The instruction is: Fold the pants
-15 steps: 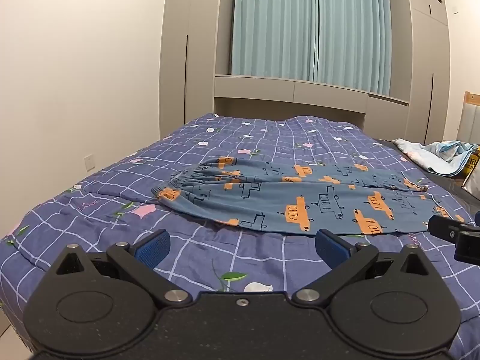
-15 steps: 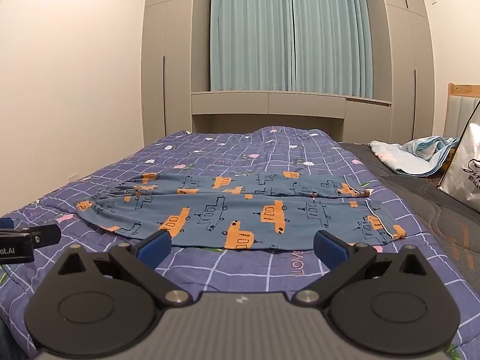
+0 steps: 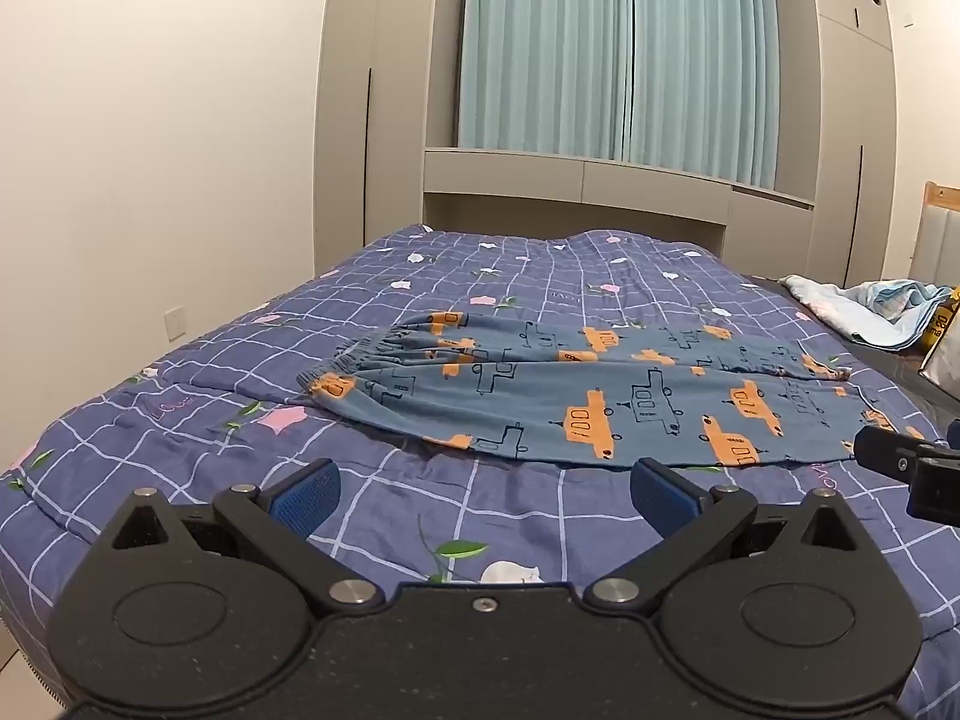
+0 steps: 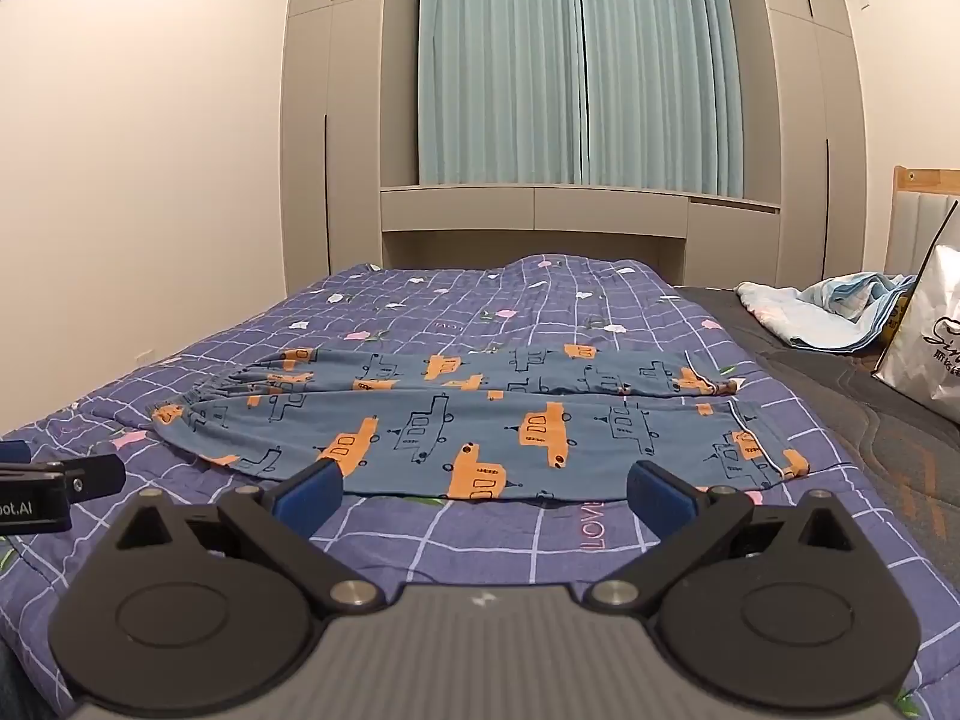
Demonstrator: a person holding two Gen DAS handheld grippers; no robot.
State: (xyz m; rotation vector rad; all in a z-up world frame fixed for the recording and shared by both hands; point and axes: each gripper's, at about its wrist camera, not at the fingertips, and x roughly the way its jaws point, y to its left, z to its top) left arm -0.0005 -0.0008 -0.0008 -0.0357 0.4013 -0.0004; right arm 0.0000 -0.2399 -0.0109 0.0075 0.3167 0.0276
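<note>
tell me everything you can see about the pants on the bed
The pants are soft blue fabric printed with orange and outlined vehicles. They lie flat on the purple checked quilt, stretched sideways, with the gathered elastic waistband at the left and the cuffs at the right. The legs lie side by side, the farther one partly tucked behind the nearer. Nothing but the quilt touches them; neither hand-held gripper reaches them.

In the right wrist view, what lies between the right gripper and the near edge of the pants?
Only bare bedspread: a short strip of purple checked cover separates the open right gripper from the pants. Nothing else lies there, as the right wrist view shows.
</note>
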